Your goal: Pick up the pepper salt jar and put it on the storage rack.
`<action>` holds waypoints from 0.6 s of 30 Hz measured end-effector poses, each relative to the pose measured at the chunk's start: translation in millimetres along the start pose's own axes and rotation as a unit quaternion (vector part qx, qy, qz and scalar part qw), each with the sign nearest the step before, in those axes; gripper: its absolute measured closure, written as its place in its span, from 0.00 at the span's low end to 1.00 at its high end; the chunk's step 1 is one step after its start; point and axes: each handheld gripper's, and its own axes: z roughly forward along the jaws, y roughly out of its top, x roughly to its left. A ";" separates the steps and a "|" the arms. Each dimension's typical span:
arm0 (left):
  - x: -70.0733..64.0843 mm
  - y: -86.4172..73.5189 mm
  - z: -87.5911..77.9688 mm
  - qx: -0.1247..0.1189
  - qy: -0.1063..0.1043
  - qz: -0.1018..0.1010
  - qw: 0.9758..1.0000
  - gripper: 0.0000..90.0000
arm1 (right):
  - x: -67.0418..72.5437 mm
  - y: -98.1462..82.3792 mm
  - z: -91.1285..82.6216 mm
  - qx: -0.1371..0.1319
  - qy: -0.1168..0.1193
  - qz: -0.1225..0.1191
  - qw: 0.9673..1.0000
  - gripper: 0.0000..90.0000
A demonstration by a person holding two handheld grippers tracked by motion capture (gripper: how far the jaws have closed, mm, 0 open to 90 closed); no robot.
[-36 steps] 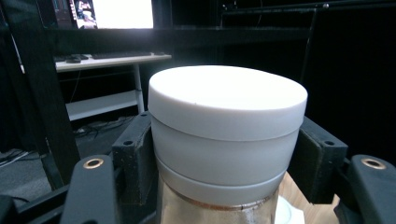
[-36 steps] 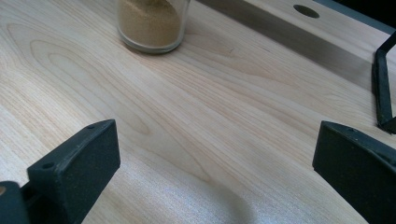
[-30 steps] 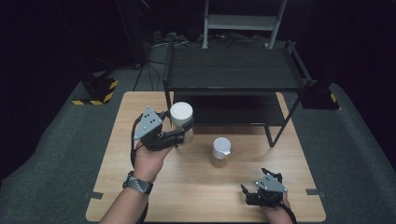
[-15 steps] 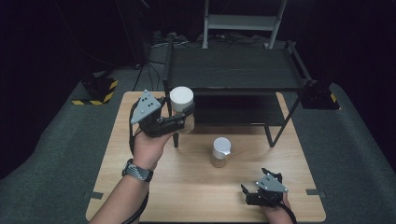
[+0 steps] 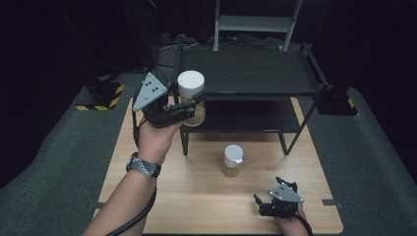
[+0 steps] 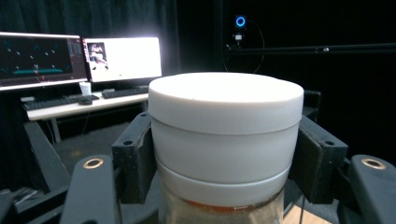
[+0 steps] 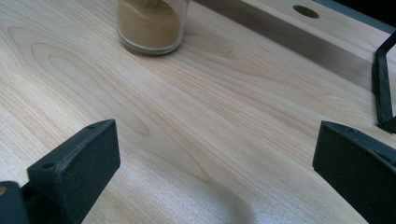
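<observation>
White-lidded jar clamped and held aloft

Left hand (image 5: 156, 140) is raised, forearm reaching up from the table's near left. Left gripper (image 5: 189, 109) has its jaws clamped on a white-lidded jar (image 5: 191, 96), held clear of the table (image 5: 196, 196) by the black shelf's (image 5: 246, 73) left front corner. Right gripper (image 5: 265, 202) rests at the near right edge, jaws wide apart, holding nothing. A second jar (image 5: 232, 160) stands mid-table.

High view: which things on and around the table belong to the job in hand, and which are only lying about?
Belonging to the job:
- white-lidded jar, clamped in the left gripper and held up beside the black shelf rack
- second white-lidded jar, standing on the wooden table
- right gripper, open, resting on the table

Lying about:
- yellow-black striped block on the floor
- monitors
</observation>
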 end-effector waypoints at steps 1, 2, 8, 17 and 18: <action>0.1 2.6 0.7 -0.002 0.001 0.001 1.000 0.37 | -0.1 -0.2 -0.1 0.000 0.000 0.001 1.000 0.00; 0.2 4.8 1.3 -0.004 0.001 0.001 1.000 0.37 | -0.1 -0.2 -0.1 0.000 0.000 0.001 1.000 0.00; -0.1 16.3 7.8 -0.009 0.006 0.004 1.000 0.37 | -0.2 -0.6 -0.2 -0.002 0.000 0.002 1.000 0.00; 1.5 35.2 24.6 -0.011 0.018 0.008 1.000 0.37 | -0.6 -1.0 -0.3 -0.003 0.001 0.003 1.000 0.00; 1.7 36.9 26.9 -0.011 0.020 0.009 1.000 0.37 | -0.7 -1.2 -0.4 -0.003 0.001 0.003 1.000 0.00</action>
